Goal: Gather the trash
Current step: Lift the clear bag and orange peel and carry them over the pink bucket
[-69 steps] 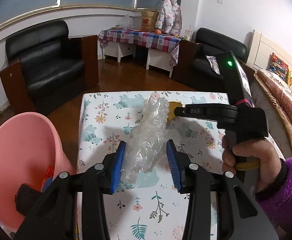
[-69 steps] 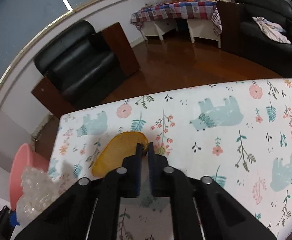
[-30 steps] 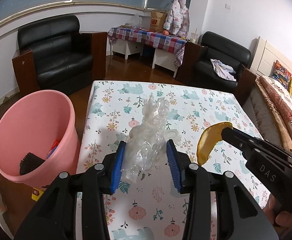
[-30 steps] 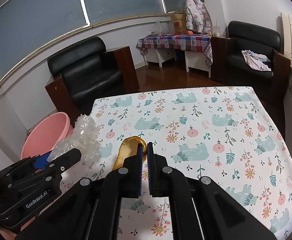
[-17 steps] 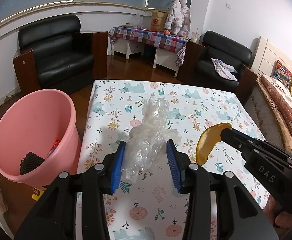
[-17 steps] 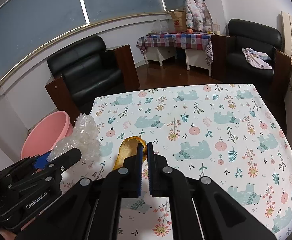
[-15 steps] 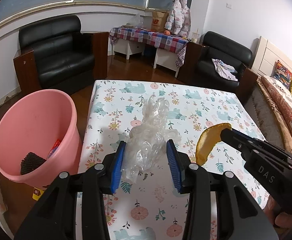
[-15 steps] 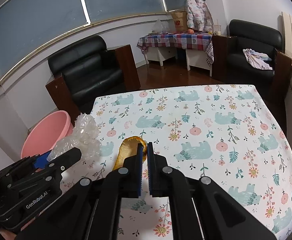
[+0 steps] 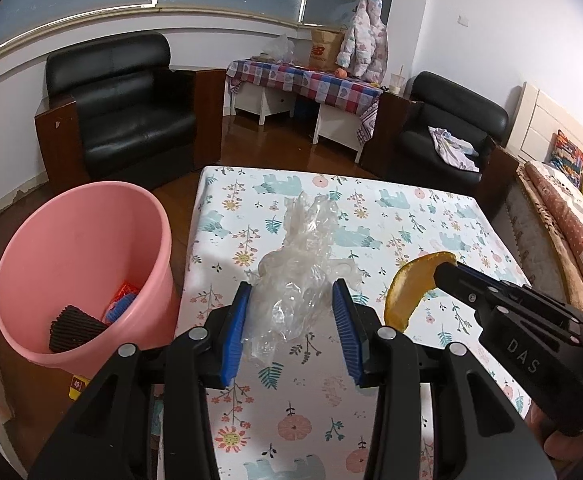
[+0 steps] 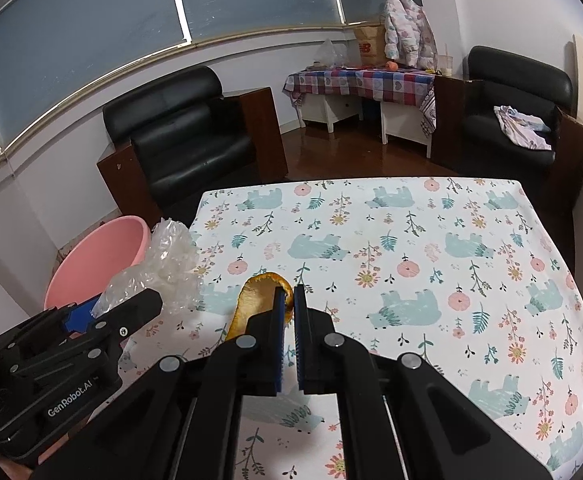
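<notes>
Right now I have my left gripper (image 9: 293, 312) clamped on a crumpled wad of clear plastic wrap (image 9: 299, 272), its blue ribbed pads standing fairly wide apart because the bundle fills the gap between them. The wad is lifted above the table covered in a white cloth printed with teal bears and flowers (image 9: 371, 216), near that table's left edge.

My right gripper (image 10: 290, 300) has its jaws pinched almost together on the edge of a curved orange strip of fruit peel (image 10: 251, 300), which hangs out to the left of the pads, above the cloth. From the left wrist camera, that peel (image 9: 407, 288) sits just to the right of the plastic wad, with the two grippers side by side.

A round pink plastic bin (image 9: 79, 268) stands on the wooden floor, close against the table's left side. Inside it lie a dark ribbed piece (image 9: 73, 324) and some red and blue scraps.
</notes>
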{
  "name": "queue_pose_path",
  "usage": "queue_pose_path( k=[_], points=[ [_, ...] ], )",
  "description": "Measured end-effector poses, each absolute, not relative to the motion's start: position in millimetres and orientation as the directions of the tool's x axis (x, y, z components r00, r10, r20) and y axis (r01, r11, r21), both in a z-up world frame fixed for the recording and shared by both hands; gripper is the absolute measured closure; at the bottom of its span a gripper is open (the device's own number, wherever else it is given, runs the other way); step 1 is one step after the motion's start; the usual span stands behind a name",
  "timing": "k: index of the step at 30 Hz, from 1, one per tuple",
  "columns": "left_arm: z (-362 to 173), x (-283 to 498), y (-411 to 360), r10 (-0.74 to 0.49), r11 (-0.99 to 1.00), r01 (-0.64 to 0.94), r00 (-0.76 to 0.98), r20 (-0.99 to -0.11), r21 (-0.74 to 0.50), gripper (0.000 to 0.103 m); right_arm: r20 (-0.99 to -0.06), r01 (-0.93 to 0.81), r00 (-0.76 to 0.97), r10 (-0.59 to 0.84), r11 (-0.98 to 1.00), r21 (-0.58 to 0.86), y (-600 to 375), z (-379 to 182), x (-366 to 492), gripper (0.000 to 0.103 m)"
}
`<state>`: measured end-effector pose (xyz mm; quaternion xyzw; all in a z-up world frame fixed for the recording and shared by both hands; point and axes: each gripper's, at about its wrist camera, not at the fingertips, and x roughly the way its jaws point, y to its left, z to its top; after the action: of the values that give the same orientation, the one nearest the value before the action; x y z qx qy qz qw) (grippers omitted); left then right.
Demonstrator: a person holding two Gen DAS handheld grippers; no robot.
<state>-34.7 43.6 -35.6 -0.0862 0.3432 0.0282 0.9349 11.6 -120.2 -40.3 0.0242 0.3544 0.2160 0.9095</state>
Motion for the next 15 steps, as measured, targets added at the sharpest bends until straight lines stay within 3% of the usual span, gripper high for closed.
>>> queue_pose_path(
  k=[15],
  points=[
    [-34, -40, 61, -0.007, 0.975, -0.134, 0.779, -0.627, -0.177, 0.062, -0.618, -0.400, 0.664, 0.422, 0.898, 0.184, -103, -32, 15, 0.099]
  ],
)
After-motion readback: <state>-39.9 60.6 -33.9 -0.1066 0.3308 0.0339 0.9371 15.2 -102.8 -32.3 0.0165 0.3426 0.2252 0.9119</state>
